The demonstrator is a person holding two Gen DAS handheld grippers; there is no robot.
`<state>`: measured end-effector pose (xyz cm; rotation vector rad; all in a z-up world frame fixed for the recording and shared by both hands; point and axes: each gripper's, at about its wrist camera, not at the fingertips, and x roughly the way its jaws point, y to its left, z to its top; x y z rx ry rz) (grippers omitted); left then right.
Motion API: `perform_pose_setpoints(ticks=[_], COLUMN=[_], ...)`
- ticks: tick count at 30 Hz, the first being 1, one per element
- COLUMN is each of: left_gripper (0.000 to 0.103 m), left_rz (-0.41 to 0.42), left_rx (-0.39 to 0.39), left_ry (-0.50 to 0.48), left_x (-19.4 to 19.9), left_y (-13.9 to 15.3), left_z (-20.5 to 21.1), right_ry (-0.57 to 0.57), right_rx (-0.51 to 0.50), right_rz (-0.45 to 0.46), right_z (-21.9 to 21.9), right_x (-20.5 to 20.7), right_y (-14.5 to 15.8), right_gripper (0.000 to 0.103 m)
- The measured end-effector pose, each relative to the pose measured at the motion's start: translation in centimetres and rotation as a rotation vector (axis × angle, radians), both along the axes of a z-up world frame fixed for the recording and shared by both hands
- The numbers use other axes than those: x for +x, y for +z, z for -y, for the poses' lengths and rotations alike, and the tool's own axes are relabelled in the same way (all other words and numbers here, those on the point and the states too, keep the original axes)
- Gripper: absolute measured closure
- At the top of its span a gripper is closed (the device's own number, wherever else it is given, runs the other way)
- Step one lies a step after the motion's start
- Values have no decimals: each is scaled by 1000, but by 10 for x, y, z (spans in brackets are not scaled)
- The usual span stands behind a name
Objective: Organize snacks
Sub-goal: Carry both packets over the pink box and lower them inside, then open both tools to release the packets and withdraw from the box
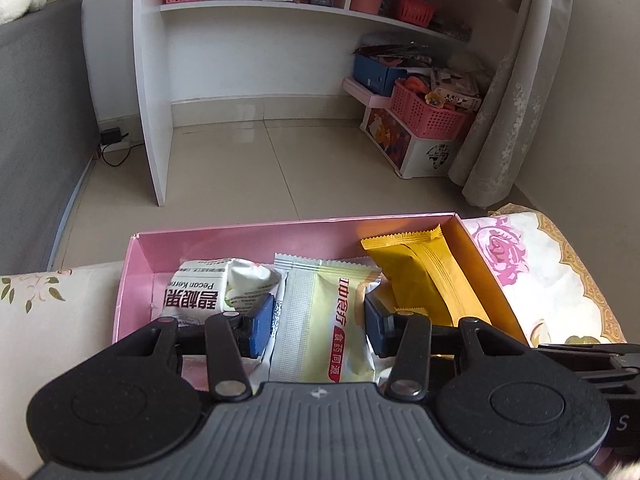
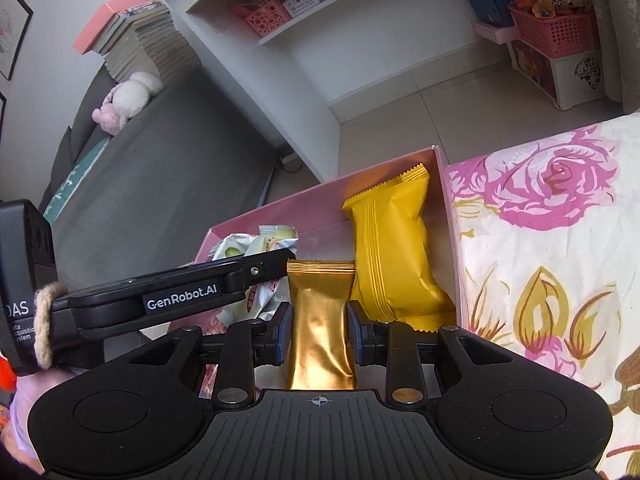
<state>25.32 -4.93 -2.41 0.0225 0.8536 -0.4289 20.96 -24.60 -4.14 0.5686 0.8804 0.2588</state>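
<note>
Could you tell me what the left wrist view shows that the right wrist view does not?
Only the left wrist view shows the pale green packet gripped by the left tongs, and the white pecan packet's printed face. Only the right wrist view shows the gold packet clamped in the right tongs, plus a stack of books. Both show the pink box with the yellow packet lying at its right end.

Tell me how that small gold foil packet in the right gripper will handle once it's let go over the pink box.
The gold foil packet looks glossy, so it may slip between the fingers. Its creased, puffy wrapper suggests it is light and soft, not stiff. Flat-sided, it will probably flop down beside the yellow packet in the pink box rather than roll.
</note>
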Motion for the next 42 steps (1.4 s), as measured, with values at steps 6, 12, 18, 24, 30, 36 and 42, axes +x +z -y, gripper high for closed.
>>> perform_pose_setpoints(ticks=[6, 12, 18, 24, 30, 36, 42], left_gripper=[59, 56, 39, 28, 20, 12, 6], left_rz=[18, 27, 38, 50, 65, 75, 78], left_rx=[16, -9, 2, -4, -17, -3, 6], left_ry=[-4, -32, -39, -21, 1, 32, 76], left_x=[7, 1, -10, -26, -48, -71, -100], left_y=[-1, 1, 11, 25, 39, 46, 48], left_z=[3, 0, -8, -17, -29, -41, -58], right_ry=[16, 19, 42, 63, 52, 57, 52], right_rx=[-19, -12, -34, -85, -101, -152, -201], right_rz=[10, 19, 18, 22, 31, 56, 63], right_z=[-1, 2, -2, -9, -11, -16, -19], right_x=[1, -2, -7, -21, -41, -65, -90], right_y=[2, 7, 16, 32, 50, 69, 75], right_gripper=[74, 63, 42, 34, 24, 20, 16])
